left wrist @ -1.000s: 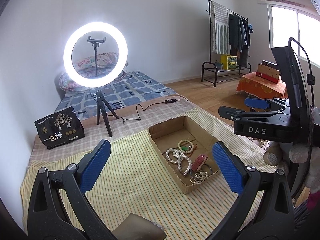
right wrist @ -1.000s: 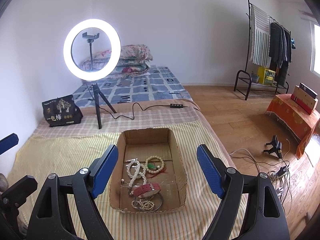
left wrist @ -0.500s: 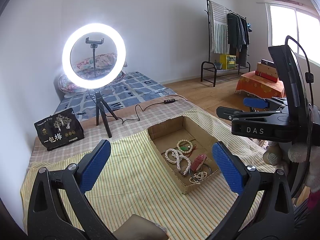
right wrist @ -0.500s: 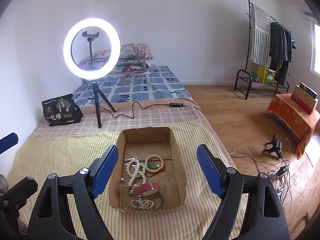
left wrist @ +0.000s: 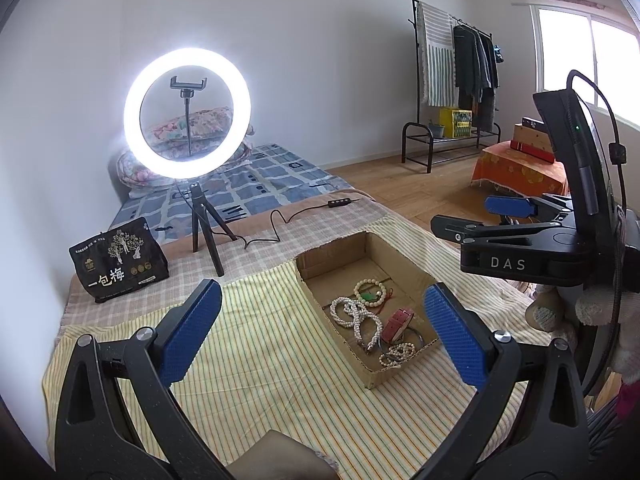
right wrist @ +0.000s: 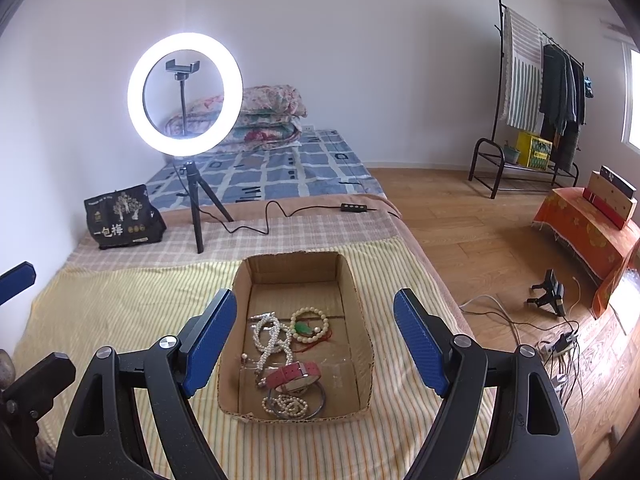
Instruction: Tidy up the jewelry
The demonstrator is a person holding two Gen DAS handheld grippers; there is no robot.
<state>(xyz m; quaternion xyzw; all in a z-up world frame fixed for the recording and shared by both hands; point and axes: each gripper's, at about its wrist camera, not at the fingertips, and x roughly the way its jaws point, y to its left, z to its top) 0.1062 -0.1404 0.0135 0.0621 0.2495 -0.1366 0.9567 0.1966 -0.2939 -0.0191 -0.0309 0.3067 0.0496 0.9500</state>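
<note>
An open cardboard box (right wrist: pixel 360 312) lies on the yellow striped cloth (right wrist: pixel 120 312). In it are a white pearl necklace (right wrist: pixel 272 340), a beige bead bracelet with a green pendant (right wrist: pixel 310 322), a red strap watch (right wrist: pixel 294 374), a small pearl bracelet (right wrist: pixel 286 406) and a metal bangle (right wrist: pixel 320 400). The box also shows in the left wrist view (left wrist: pixel 400 264). My right gripper (right wrist: pixel 316 344) is open and empty, held above the box's near end. My left gripper (left wrist: pixel 324 332) is open and empty, left of the box. The right gripper's body shows in the left wrist view (left wrist: pixel 520 248).
A lit ring light on a tripod (right wrist: pixel 186 96) stands at the back left with its cable (right wrist: pixel 280 212) across the checked cloth. A black snack bag (right wrist: pixel 122 216) stands beside it. The bed's right edge drops to a wooden floor with cables (right wrist: pixel 540 332).
Both grippers have barely moved; the views shift only slightly. Nothing was taken hold of or let go.
</note>
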